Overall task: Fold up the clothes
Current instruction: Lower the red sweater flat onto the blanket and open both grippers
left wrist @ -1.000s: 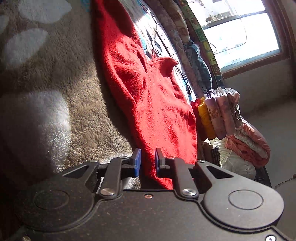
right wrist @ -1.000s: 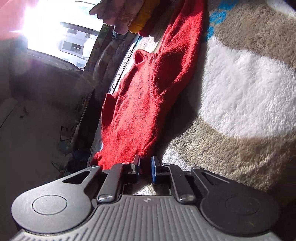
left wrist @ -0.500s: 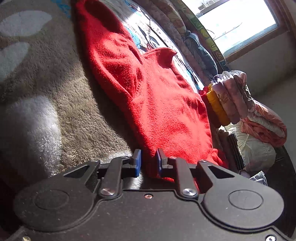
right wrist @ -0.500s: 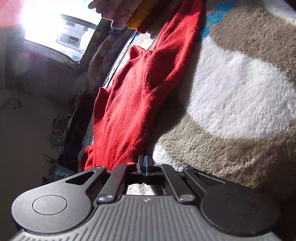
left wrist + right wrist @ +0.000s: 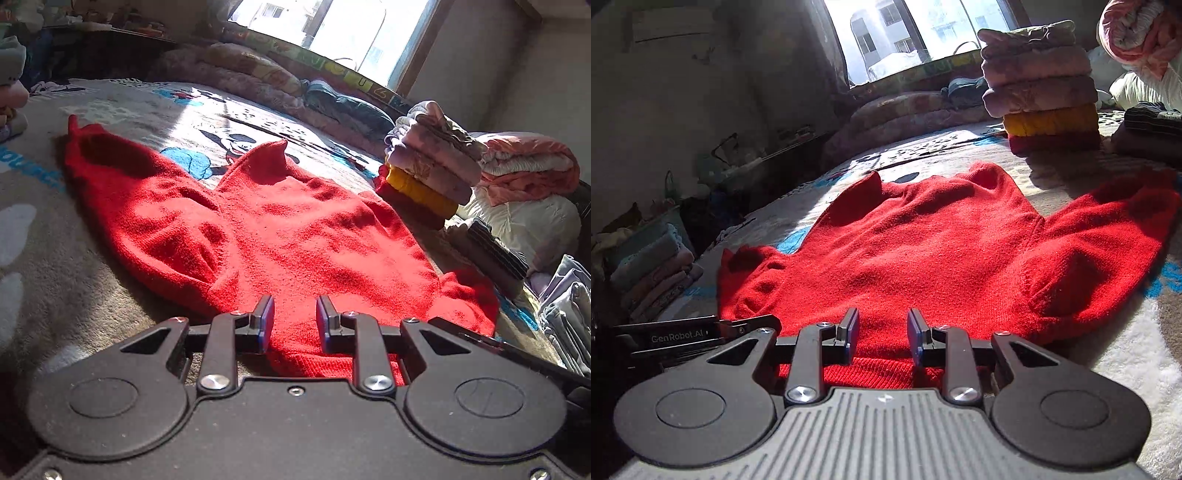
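sunlit room, window [image 5: 916, 33] at the back; plush cartoon-print blanket [image 5: 207, 110] covers the whole work surface. red knit sweater [image 5: 280, 236] lies flat on the blanket, sleeves spread to both sides, collar toward the window, hem nearest both cameras. stack of folded clothes [image 5: 1039, 85] stands on the blanket past the right sleeve, apart from the sweater. left gripper [image 5: 294, 323] low over the hem, jaws set moderately apart, nothing between them. right gripper [image 5: 882, 332] likewise at the ribbed hem, jaws parted, empty. left tool's body shows at the right view's left edge.
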The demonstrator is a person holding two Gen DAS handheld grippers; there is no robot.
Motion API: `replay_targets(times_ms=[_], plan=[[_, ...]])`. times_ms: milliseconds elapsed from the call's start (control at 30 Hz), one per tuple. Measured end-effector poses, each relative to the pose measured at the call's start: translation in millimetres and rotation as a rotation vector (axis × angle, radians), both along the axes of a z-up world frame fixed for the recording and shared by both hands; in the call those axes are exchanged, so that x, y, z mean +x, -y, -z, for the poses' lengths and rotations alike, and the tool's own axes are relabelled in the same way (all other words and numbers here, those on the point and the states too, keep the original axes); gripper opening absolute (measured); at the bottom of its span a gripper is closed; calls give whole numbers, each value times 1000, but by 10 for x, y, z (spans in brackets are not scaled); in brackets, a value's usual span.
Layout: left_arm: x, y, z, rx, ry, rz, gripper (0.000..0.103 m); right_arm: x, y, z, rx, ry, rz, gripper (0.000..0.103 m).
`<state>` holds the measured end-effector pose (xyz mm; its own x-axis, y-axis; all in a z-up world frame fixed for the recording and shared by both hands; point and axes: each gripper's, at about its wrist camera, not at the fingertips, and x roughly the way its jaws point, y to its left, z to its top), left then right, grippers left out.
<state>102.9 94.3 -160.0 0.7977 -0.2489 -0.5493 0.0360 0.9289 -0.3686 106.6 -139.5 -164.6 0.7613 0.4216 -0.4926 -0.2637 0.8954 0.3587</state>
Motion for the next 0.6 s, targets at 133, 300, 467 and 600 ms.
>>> replay_targets(times_ms=[133, 300, 467, 600], plan=[[21, -51, 60, -32, -19, 6, 23, -239, -170, 88, -203, 87, -71, 39], [-112, -311, -117, -131, 118, -58, 23, -367, -37, -2, -142, 116, -34, 38], [125, -487, -50, -130, 88, -110, 24, -342, -157, 2, -164, 148, -52, 38], [257, -765, 175, -294, -13, -177, 23, -255, -106, 51, -127, 67, -68, 39]])
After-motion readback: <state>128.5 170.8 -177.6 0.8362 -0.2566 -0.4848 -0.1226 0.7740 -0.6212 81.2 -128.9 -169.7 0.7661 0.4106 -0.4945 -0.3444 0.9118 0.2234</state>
